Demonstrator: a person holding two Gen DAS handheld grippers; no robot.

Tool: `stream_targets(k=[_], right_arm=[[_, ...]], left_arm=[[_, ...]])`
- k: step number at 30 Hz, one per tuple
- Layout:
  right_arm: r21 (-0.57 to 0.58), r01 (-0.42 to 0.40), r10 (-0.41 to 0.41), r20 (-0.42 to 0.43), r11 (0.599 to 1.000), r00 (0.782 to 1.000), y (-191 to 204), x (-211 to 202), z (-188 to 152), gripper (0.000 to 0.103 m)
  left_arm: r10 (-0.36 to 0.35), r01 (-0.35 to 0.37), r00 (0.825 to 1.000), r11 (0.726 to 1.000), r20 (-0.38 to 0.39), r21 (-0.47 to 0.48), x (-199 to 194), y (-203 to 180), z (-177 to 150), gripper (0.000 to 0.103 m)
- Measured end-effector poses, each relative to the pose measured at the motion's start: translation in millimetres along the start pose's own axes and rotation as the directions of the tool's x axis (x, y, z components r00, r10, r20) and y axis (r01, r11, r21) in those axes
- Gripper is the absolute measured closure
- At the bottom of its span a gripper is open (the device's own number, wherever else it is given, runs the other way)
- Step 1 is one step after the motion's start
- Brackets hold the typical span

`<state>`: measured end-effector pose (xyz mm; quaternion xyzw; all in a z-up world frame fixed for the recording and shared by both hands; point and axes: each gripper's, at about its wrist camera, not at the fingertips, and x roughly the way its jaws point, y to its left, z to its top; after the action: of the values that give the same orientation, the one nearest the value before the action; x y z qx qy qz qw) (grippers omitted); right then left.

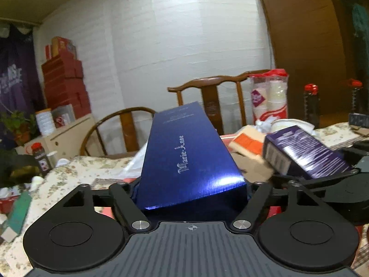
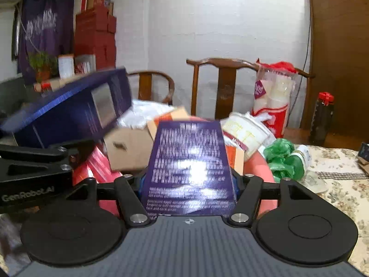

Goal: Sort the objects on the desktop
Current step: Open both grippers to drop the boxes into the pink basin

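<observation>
- Left wrist view, nearest the lens: left gripper (image 1: 191, 191) with a long blue box (image 1: 189, 152) between its jaws. The jaws stand wide. The box hides the fingertips, so I cannot tell whether the pads press on it.
- The blue box runs lengthwise away from the camera, far end raised, silver script along its top face. It points left of the sleeve of paper cups (image 1: 269, 97), in front of the wooden chairs (image 1: 207, 97).
- Right wrist view, nearest the lens: right gripper (image 2: 188, 184) with a purple box (image 2: 189, 161) between its jaws, printed face up. A sliver of blue finger (image 2: 142, 181) shows at either edge – contact cannot be confirmed.
- The purple box lies left of and below the cup sleeve, near end at the gripper body, far end over an orange-and-white carton (image 2: 235, 159).
- Each gripper shows in the other's view, the two close side by side; the blue box is tilted and motion-blurred.
- Left of the cup sleeve, beyond the purple box: cardboard box (image 2: 129, 150), red packets (image 2: 96, 168) below it.
- Below the cup sleeve: pink tub (image 2: 265, 168), green plastic bag (image 2: 283, 159) just beside its rim on the floral tablecloth (image 2: 341, 184).
- Right of the cup sleeve: dark bottle (image 2: 321, 120), red cap, upright.
</observation>
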<state>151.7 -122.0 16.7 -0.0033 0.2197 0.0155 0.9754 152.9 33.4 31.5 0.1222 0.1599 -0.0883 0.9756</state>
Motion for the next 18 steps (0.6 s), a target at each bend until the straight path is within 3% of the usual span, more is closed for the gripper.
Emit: stream_targets(k=[2,3,6,11,18], right_arm=[[-0.019,0.039,-0.039,0.011,0.999,0.999,0.4,-0.2,-0.4,0.012],[-0.02,0.054,-0.054,0.013,0.998,0.998,-0.8,-0.9,0.0,0.01],[0.018,0.017,-0.017,0.008,1.0,1.0,-9.9,-5.0,1.6,0.009],[0.004,0.024,-0.024,0.052,1.0,0.998,-12.7,-28.2,8.9,0.007],[0.026,0.043,-0.046,0.132,0.999,0.99,-25.1,-64.7,17.0,0.005]], left_arm=[[-0.004,0.004,1.0,1.0,0.004,-0.013,-1.2,3.3,-0.9,0.01],[-0.01,0.01,1.0,1.0,0.007,-0.021,-4.1,5.1,-1.5,0.003],[-0.013,0.014,1.0,1.0,0.027,-0.018,-15.3,7.5,-0.2,0.0],[0.001,-0.001,0.997,1.0,0.071,0.007,-41.7,9.5,6.9,0.0],[-0.009,0.015,0.991,0.999,0.134,-0.046,-74.3,10.1,23.7,0.0]])
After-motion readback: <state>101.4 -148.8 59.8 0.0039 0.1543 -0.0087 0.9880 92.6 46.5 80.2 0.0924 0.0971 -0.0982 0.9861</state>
